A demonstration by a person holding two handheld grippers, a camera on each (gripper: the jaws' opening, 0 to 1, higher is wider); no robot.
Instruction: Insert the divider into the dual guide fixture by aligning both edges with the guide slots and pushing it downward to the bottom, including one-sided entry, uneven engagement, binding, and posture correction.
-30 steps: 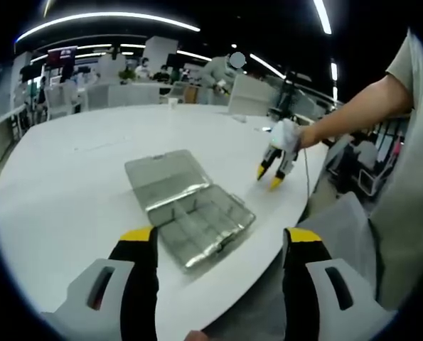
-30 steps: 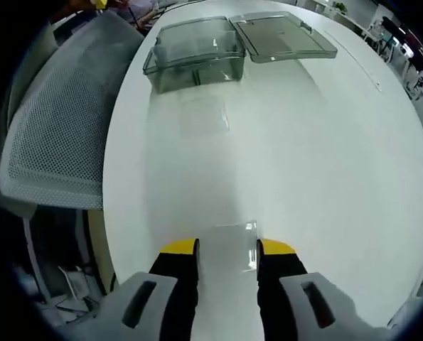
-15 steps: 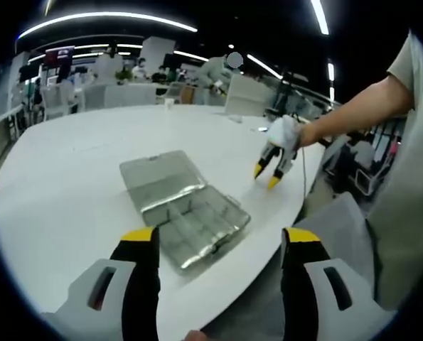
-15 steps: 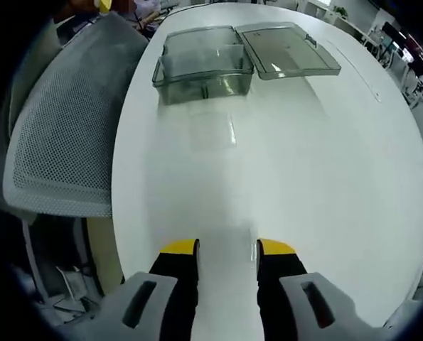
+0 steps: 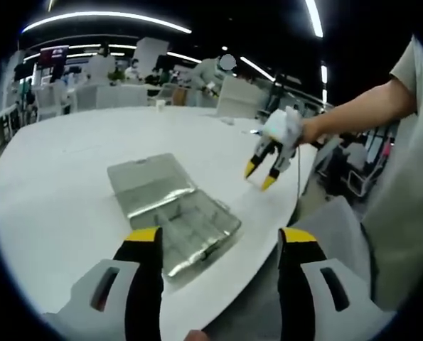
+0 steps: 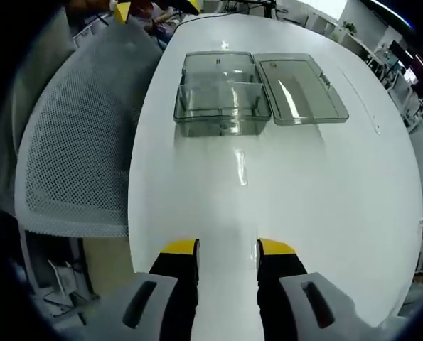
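A clear plastic box (image 6: 222, 99), the guide fixture, lies on the white table (image 6: 325, 199) with its lid (image 6: 296, 89) folded open beside it. My right gripper (image 6: 227, 249) hovers over the table short of the box. Its jaws stand a narrow gap apart, shut on a faint clear divider (image 6: 227, 240) that spans them. In the left gripper view the same box (image 5: 172, 213) sits just beyond my left gripper (image 5: 222, 238), which is wide open and empty. The right gripper (image 5: 261, 174) hangs above the table to the box's right, held by a person's hand.
A grey mesh chair (image 6: 69, 156) stands against the table's curved edge, left of the box in the right gripper view. In the left gripper view a person's arm (image 5: 360, 106) reaches in from the right, above a chair (image 5: 332, 227). Desks and people fill the far room.
My right gripper has lifted off the table and drawn back, bringing the box to face it squarely. The left gripper has drifted slightly and stays open.
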